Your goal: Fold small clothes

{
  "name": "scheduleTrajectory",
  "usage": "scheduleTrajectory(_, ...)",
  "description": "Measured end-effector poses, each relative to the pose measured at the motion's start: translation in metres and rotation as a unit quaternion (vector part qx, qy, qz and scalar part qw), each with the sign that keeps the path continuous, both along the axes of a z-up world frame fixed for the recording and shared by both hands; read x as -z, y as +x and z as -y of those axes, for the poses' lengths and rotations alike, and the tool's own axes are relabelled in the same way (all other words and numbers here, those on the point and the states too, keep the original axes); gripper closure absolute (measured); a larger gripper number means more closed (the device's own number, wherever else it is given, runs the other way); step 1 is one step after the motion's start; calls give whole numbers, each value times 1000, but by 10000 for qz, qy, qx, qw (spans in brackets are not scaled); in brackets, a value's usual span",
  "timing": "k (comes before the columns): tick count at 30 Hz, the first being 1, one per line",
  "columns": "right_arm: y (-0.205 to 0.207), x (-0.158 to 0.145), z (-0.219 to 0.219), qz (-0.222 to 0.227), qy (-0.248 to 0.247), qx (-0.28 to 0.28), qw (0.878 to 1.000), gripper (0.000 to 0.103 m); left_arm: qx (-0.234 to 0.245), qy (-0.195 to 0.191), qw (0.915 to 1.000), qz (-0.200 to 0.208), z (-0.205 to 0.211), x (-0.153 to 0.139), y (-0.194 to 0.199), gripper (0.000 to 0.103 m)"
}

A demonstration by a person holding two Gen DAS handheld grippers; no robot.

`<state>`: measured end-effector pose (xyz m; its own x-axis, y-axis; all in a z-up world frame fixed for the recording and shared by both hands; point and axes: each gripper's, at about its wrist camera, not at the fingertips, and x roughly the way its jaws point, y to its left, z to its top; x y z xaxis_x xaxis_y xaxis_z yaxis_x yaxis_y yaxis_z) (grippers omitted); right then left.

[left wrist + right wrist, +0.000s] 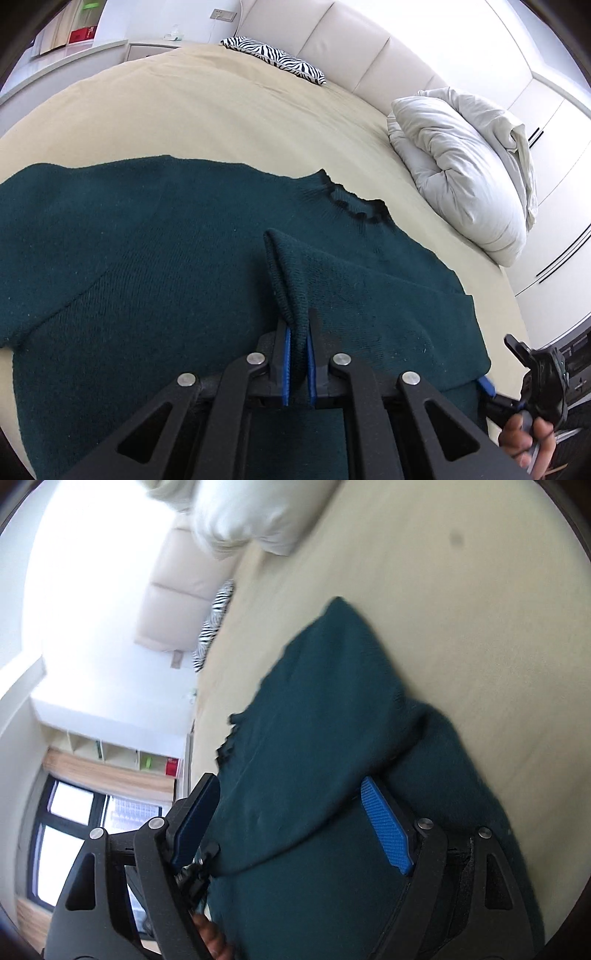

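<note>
Op: Left gripper (298, 341) pinching sweater (147, 258) sleeve, lying on bed (221, 122).
Spotter: Right gripper (295, 823)?
Op: Jaws wide, nothing held. Thin pinch, knit could slip mid-fold.

One dark green sweater (147, 258) lies on one bed (184, 110). Two pillows rest near the headboard: one white pillow (461, 177) and one zebra-striped pillow (273, 59). Two hand-held grippers show: the left hand-held gripper (298, 343) and the right hand-held gripper (291, 830).

sweater (147, 258): matt knit | sheet (184, 110): smooth cloth | headboard (351, 37): padded
</note>
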<state>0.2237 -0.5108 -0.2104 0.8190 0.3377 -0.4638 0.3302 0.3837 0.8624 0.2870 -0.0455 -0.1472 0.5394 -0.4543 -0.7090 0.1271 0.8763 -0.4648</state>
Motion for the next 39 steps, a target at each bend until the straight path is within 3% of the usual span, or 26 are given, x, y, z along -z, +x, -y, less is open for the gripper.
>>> scheduleTrajectory(1,1,1,6,-11,12,113,9999,35,1,-23,10000,9,-1,1,1,95)
scheduleTrajectory(4,-6,0,26,118,-65,504,9986,39,-15,-52,10000,-3,0,6,4,95)
scheduleTrajectory(7,-9,19,39,204,298,503,9981,58,-28,-47,10000,-1,-4,12,0,95)
scheduleTrajectory(9,-9,17,36,282,123,388,9988,61,-17,-15,10000,28,-3,12,-1,95)
scheduleTrajectory(13,-8,-10,26,251,-158,-30,9996,54,-3,-47,10000,35,-5,15,0,94)
scheduleTrajectory(16,2,-50,29,238,-1238,-49,9920,54,-15,-61,9999,79,-5,14,-1,94)
scheduleTrajectory(19,39,-66,37,-220,-2167,-136,9759,55,9,-61,10000,69,-5,14,0,94)
scheduleTrajectory(21,59,-68,45,-526,-2461,-8,9678,54,5,-42,10000,82,-5,15,1,94)
scheduleTrajectory(26,119,-43,45,-1009,-2687,-600,9560,55,44,94,9998,154,-1,11,2,94)
scheduleTrajectory(29,139,-30,33,-1112,-2925,-796,9464,67,67,153,9996,207,0,8,3,94)
scheduleTrajectory(31,146,-29,32,-1171,-3093,-710,9411,91,65,168,9995,243,-1,6,3,94)
scheduleTrajectory(33,143,-29,31,-1186,-3031,-577,9438,96,59,207,9993,320,0,2,3,94)
scheduleTrajectory(36,140,-36,26,-1090,-3277,-523,9370,97,67,272,9987,419,2,-2,2,94)
scheduleTrajectory(39,126,-39,29,-934,-3201,-344,9421,97,46,282,9991,298,1,11,5,94)
